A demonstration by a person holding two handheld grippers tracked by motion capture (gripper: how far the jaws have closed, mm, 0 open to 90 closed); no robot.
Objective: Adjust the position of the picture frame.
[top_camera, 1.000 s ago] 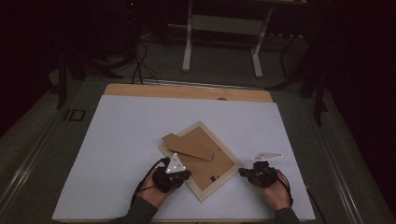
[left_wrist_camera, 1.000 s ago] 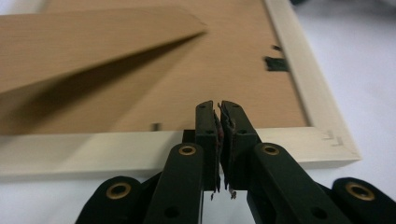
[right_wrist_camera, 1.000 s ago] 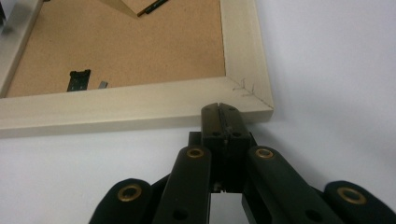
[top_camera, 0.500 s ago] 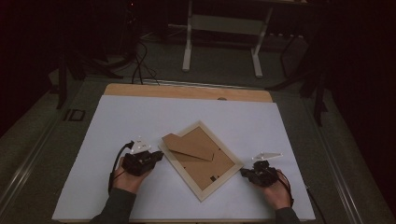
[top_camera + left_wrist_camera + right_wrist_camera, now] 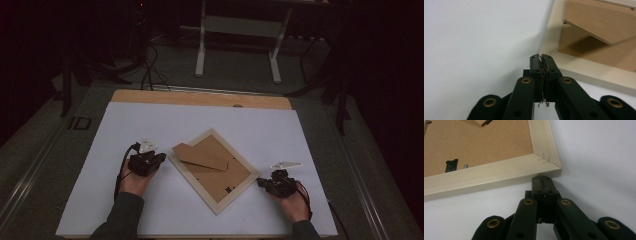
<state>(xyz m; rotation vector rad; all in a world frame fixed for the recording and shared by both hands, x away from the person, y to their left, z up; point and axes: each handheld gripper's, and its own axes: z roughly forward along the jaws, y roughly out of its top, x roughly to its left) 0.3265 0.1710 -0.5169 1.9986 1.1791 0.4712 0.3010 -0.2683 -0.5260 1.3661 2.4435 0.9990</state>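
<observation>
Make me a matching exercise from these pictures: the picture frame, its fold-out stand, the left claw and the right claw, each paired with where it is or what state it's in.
Things:
1. picture frame
2. fold-out stand
3. left claw
4. right claw

Places or states:
A. shut, tip at the frame's right corner
B. lying face down on the white sheet
C. shut, beside the frame's left edge
D. brown flap raised off the backing

Pairs: 1-B, 2-D, 3-C, 4-A

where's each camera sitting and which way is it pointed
High view: above the person's side, looking forward and down at the picture frame on the white sheet; forearms, left gripper, right gripper.
Left gripper view: along its shut jaws toward the frame's edge.
Right gripper view: along its shut jaws at a frame corner.
All share the frame.
</observation>
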